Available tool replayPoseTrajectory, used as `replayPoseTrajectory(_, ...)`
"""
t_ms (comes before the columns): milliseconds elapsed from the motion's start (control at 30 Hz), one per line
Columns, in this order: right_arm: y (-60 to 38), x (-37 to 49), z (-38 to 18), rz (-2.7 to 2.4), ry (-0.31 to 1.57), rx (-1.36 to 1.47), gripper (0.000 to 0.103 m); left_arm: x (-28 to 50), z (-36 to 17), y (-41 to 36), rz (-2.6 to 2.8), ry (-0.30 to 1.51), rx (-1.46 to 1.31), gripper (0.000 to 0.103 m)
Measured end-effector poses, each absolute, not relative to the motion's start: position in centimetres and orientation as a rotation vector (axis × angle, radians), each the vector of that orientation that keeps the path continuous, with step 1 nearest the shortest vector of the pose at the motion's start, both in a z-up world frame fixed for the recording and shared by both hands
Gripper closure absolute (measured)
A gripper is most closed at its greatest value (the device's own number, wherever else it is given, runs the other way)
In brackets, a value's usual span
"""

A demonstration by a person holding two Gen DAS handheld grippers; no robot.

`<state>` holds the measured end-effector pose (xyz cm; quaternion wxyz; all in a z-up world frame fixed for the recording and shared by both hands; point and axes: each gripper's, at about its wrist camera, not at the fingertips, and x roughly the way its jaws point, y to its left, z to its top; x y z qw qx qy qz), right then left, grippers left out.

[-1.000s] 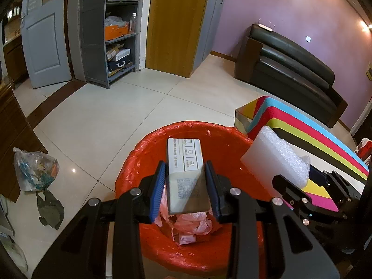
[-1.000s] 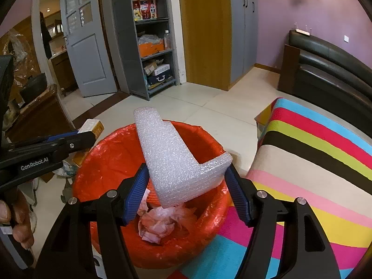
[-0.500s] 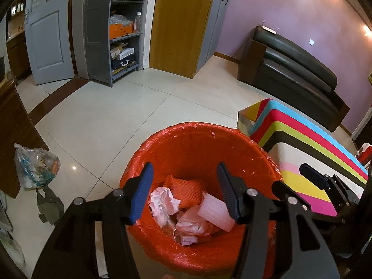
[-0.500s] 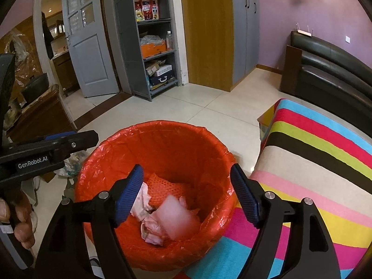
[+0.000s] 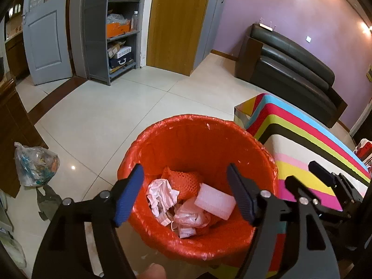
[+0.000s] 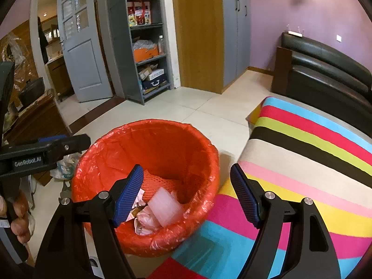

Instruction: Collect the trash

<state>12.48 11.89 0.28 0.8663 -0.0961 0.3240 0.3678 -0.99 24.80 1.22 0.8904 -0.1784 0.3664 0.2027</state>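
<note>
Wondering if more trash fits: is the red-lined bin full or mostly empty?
Mostly empty. In the bin, foam, crumpled paper and netting cover only the bottom.

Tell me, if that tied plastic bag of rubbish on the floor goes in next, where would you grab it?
Probably at the top of the plastic bag, where the film gathers into a narrow neck. It sits slumped on the tiled floor against dark wooden furniture, so coming from above looks best; the bulging body seems too wide and soft for a tool.
</note>
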Motion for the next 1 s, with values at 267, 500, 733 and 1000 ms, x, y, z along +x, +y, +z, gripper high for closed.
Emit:
replayPoseTrajectory(267,10.4,9.9,1.1,0.753,0.639,-0.213,0.030,-4.3,1.3,23.0,0.401,0.752,-0.384,0.028)
replayPoseTrajectory(500,9.2,8.4,2.1,0.752,0.644,-0.195,0.026,-6.2,1.5,21.4,0.378,0.763,-0.364,0.028)
replayPoseTrajectory(733,8.0,7.3,1.5,0.758,0.674,-0.181,0.025,-8.0,1.1,19.8,0.376,0.785,-0.372,0.028)
replayPoseTrajectory(1000,8.0,6.9,1.3,0.777,0.683,-0.203,0.023,-7.5,0.8,20.2,0.401,0.785,-0.352,0.028)
